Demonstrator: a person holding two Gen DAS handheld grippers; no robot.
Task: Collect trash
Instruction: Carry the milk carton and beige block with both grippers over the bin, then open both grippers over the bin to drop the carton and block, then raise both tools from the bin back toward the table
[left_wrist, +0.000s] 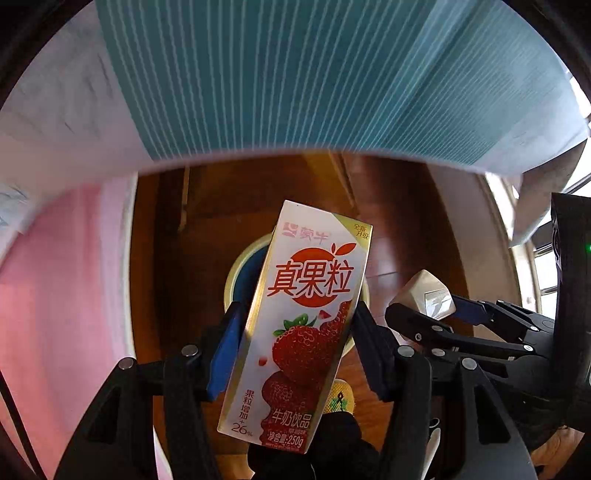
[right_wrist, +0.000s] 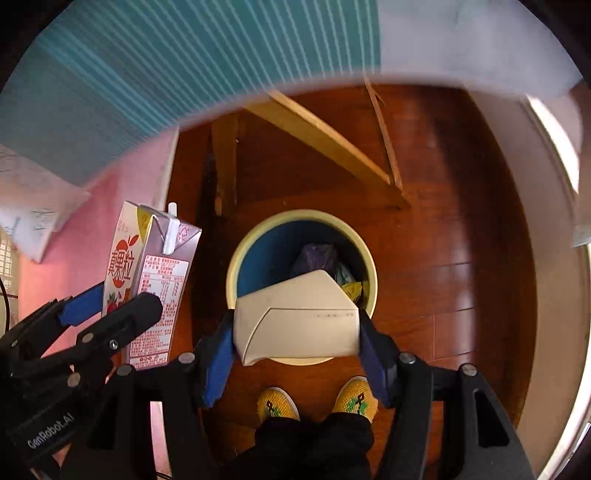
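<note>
Blue pads of the left gripper (left_wrist: 297, 350) are clamped on both sides of a strawberry milk carton (left_wrist: 295, 325), held upright with its printed front toward the camera; white straw stuck to its side, seen from the right wrist. Right gripper (right_wrist: 297, 332) grips a cream box (right_wrist: 299, 317) the same way, pads pressed on its two ends, box lying flat across the jaws. Both grippers point steeply down, side by side, nearly touching. Directly below on the reddish wood floor (right_wrist: 461, 240) sits a round bin (right_wrist: 301, 214), pale yellow rim, blue inside, with a dark bag and some yellow-green wrappers in it. Cream box overlaps the bin's near rim in the right wrist view; carton overlaps the bin in the left wrist view, still gripped, not inside. Person's yellow shoes (right_wrist: 277, 404) and dark trousers just behind the bin. Teal striped cloth (left_wrist: 280, 74) hangs over the table edge above, pink surface (left_wrist: 66, 277) at left, wooden table legs (right_wrist: 314, 136) beyond the bin
</note>
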